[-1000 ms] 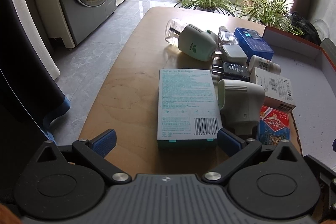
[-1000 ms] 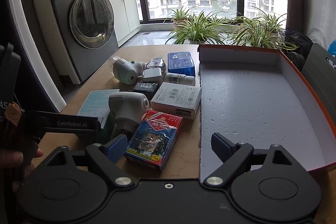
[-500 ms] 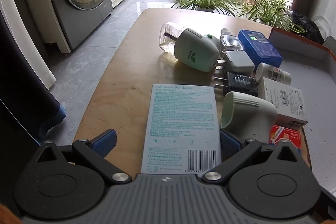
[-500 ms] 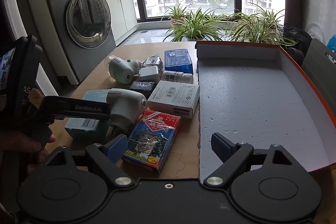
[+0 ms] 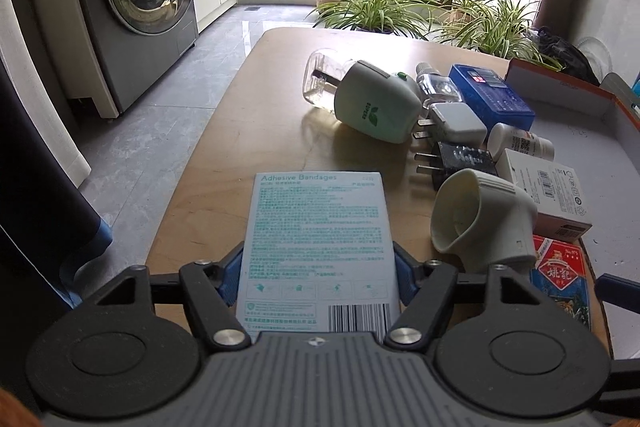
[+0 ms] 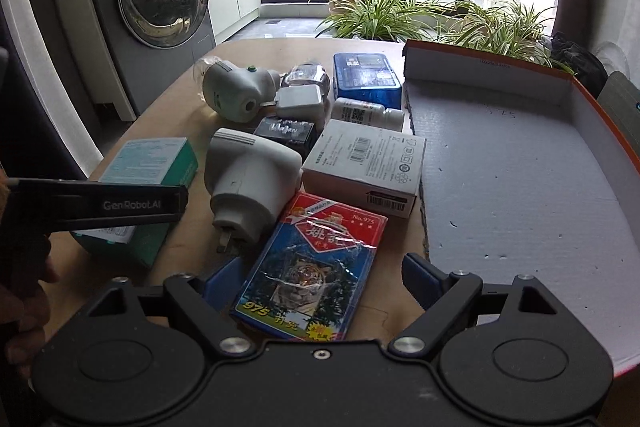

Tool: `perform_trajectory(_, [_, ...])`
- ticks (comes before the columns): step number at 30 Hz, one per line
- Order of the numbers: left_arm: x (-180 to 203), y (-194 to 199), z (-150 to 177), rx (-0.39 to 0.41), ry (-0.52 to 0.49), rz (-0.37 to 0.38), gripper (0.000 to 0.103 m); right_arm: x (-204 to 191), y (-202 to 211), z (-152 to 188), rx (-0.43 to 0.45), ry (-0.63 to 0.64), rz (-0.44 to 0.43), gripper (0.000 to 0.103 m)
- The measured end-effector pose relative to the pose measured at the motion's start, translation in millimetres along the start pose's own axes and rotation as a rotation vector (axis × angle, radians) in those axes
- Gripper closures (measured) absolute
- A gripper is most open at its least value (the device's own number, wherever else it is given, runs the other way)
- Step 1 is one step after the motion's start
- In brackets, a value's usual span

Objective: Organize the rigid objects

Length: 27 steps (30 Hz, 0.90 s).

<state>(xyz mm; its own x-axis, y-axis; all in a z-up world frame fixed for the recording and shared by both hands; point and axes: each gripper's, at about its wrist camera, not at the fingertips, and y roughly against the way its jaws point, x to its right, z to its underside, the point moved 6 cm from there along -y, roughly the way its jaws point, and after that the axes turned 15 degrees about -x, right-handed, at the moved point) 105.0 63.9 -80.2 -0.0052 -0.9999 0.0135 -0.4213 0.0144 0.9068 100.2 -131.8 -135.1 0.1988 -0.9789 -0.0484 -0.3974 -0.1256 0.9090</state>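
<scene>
Desk (image 5: 248, 131) is carrying the clutter on its left half and the tray (image 6: 520, 163) is lying open on the right, its floor bare in both views. Bandage box (image 5: 320, 239) is sitting at the near-left edge of the pile, long axis running straight out along the left gripper (image 5: 316, 277); its jaws are pinching the box across its short width, pads pressing both long sides at the barcode end. Can't tell whether the box is resting on the desk or lifted off it. So the left hand is the one holding it, and the tray is lying well off to that gripper's right, with the white elbow plug (image 5: 480, 219) just beside the box and the card pack (image 6: 312, 267) between it and the tray. My read: the coming move is a rightward carry over those two, so the box needs height first or its far end is going to clip the plug. Right gripper (image 6: 312, 279) is hovering with jaws spread, straddling the near end of the card pack, not touching it as far as I can see; it is nearer the tray and looks lined up for that pack.
</scene>
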Motion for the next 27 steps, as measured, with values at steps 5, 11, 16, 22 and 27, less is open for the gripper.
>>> perform_trajectory(5, [-4,8,11,0.006,0.017,0.024,0.031,3,1,-1,0.038,0.004,0.012,0.026])
perform_trajectory(11, [-6,23,20,0.035,0.032,0.019,0.031,11,14,4,0.035,-0.002,-0.024,0.032])
perform_trajectory(16, [-1,40,24,0.062,0.036,0.035,0.031,16,38,10,0.084,-0.002,-0.048,0.032])
perform_trajectory(22, [14,52,28,0.077,0.026,0.062,0.031,33,69,11,0.164,-0.021,-0.035,0.032])
perform_trajectory(27, [35,61,24,0.096,-0.005,0.084,0.031,61,89,9,0.219,-0.064,0.001,0.032])
